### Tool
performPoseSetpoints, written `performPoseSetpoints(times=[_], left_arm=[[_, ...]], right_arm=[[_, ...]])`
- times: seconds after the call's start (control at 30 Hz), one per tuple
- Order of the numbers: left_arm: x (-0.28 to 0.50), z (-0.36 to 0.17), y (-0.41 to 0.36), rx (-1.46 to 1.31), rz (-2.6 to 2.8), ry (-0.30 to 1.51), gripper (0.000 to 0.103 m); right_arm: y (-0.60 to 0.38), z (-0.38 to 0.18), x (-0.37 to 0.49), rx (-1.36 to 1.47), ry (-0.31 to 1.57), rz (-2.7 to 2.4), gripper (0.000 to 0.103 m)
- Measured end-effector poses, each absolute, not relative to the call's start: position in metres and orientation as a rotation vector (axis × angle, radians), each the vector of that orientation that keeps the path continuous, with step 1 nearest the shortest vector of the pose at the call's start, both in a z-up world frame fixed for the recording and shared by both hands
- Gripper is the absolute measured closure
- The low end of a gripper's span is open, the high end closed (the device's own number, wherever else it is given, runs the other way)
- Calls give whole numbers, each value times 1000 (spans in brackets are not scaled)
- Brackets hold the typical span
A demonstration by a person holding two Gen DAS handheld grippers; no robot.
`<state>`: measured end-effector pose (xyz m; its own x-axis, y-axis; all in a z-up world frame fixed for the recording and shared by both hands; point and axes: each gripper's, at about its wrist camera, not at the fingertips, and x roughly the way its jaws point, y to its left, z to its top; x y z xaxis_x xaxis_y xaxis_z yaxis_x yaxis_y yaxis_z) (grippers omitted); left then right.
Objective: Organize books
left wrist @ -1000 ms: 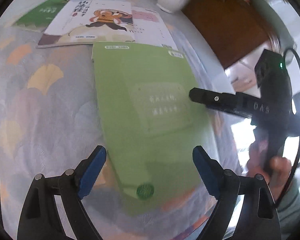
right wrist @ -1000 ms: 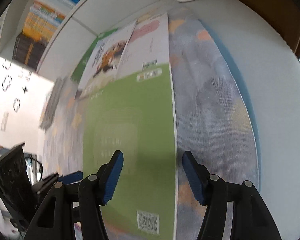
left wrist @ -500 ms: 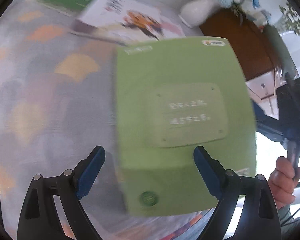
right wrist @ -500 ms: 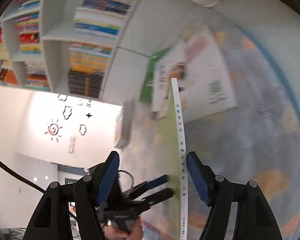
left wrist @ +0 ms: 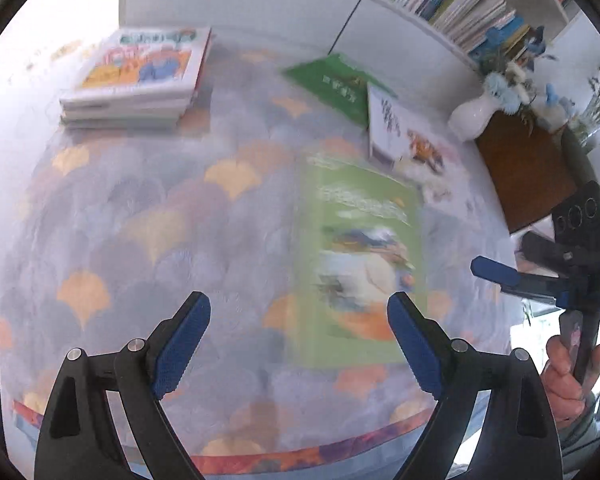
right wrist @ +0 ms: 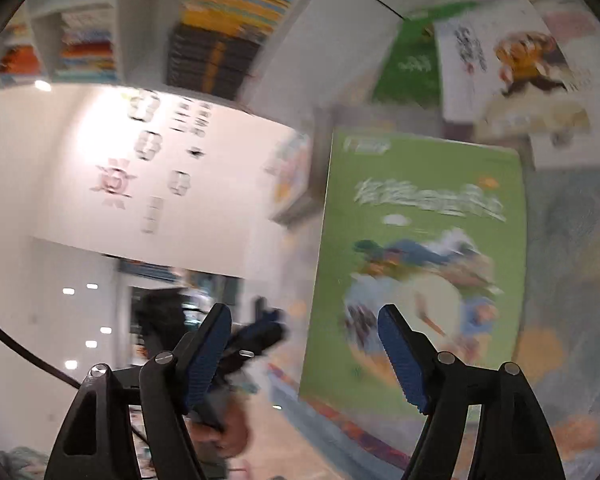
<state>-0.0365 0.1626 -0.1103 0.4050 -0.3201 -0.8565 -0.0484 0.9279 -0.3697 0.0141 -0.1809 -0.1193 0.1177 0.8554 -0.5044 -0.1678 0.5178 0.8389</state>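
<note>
- I see the light green book point(left wrist: 360, 256) lying flat on the patterned tabletop point(left wrist: 140, 220), front cover up, with a blurred cartoon picture and pale title lettering; nothing grips it.
- Just beyond its top edge lies a white-covered book point(left wrist: 412, 148) showing an orange cartoon figure, flat and skewed.
- A dark green book point(left wrist: 336, 84) lies partly under that white one, towards the back wall.
- Far left on the tabletop I see a neat stack of books point(left wrist: 136, 84), flat, the top cover bright with orange and blue shapes.
- From the right wrist view the light green book point(right wrist: 420, 248) fills the middle, its near edge close to the tabletop rim.
</note>
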Motion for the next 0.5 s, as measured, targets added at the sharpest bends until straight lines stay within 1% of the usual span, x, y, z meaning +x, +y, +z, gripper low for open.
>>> performPoseSetpoints(times=[0.13,0.2,0.27,0.3,0.33,0.37,0.4,0.43,0.5], left_arm=[[-26,-140,142,-335,-230,1211,14],[-21,-158,138,-333,-238,1252,17],[-16,-171,136,-337,-233,1277,25],[-17,-174,136,-339,-235,1285,29],[-16,-178,136,-346,-245,1289,36],[-15,-181,137,-348,-252,1291,40],[-15,-181,137,-340,-258,1281,40],[-15,-181,137,-338,-268,1276,41],[-15,-183,138,-345,-284,1272,42]], right_arm=[[-171,-136,-1,482,1267,637,26],[-169,-151,-6,432,1296,553,26],[-167,-162,-8,399,1308,489,27],[-166,-169,-10,373,1314,455,34],[-165,-175,-12,351,1313,434,49],[-161,-181,-15,327,1315,415,54],[-160,-184,-18,312,1320,400,60],[-158,-190,-21,291,1327,376,61],[-152,-198,-25,263,1330,357,61]])
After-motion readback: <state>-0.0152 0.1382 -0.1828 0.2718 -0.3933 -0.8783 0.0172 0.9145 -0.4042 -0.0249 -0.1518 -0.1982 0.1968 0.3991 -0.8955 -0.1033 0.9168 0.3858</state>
